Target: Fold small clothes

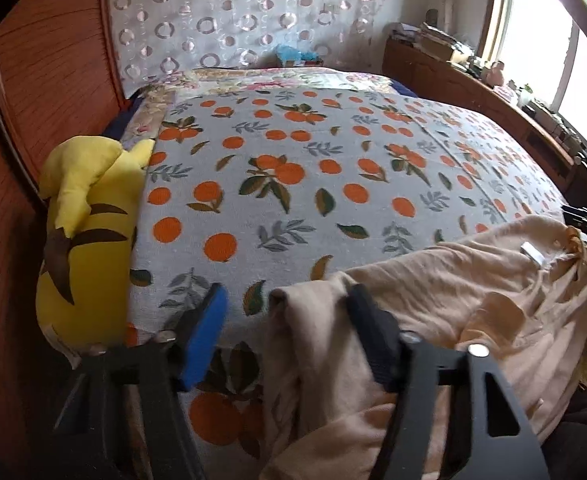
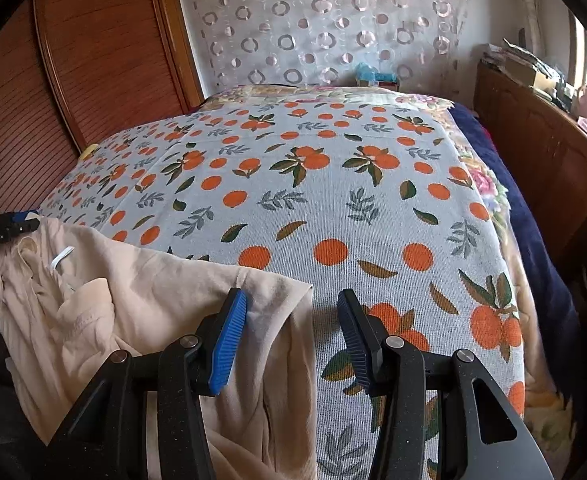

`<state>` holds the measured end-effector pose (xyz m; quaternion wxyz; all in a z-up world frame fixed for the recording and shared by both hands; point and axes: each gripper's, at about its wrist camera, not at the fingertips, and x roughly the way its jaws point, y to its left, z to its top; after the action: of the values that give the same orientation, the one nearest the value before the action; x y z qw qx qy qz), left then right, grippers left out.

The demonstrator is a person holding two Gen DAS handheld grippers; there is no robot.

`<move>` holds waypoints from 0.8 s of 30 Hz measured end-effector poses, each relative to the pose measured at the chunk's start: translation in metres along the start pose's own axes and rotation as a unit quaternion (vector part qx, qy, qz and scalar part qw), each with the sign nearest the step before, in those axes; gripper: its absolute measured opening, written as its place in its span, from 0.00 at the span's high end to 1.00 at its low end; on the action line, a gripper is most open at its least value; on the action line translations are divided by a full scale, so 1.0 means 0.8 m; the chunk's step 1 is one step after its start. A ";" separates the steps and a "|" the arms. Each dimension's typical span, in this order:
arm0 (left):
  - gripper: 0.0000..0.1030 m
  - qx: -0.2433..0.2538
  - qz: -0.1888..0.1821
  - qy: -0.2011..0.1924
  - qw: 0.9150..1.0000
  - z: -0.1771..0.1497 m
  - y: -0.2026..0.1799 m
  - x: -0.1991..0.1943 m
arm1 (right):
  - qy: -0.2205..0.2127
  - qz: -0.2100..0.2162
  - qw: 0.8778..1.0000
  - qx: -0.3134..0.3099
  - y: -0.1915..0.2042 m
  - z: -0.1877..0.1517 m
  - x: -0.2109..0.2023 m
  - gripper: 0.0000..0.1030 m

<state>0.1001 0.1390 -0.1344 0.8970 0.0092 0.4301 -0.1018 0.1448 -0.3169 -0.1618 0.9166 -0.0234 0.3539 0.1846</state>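
Left wrist view: the beige top [image 1: 445, 292] lies on the near edge of the bed cover with oranges [image 1: 293, 184]. The left gripper [image 1: 285, 312] is at one corner of the top, its tongs half open with the corner between them; the pads are not pinching it. The yellow plush toy [image 1: 85, 232] lies beside the cover, away from the top. In the right wrist view the right gripper [image 2: 293, 320] is at the other corner, its tongs half open too, with the edge of the top between them, not squeezed
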 end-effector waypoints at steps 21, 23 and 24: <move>0.87 0.038 -0.013 -0.084 0.996 0.004 -0.054 -0.086 | 0.028 0.021 0.998 -0.060 0.039 0.003 0.010 0.52; 0.87 0.037 -0.013 -0.098 0.994 0.001 -0.058 -0.097 | 0.032 0.009 0.996 -0.087 0.053 -0.001 0.012 0.58; 0.87 0.036 -0.014 -0.103 0.994 -0.001 -0.059 -0.102 | 0.032 0.015 0.995 -0.090 0.056 -0.001 0.010 0.75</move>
<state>0.0405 0.1071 -0.0683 0.9342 0.0247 0.3312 -0.1301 0.1335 -0.2728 -0.1637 0.8959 -0.1059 0.3657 0.2287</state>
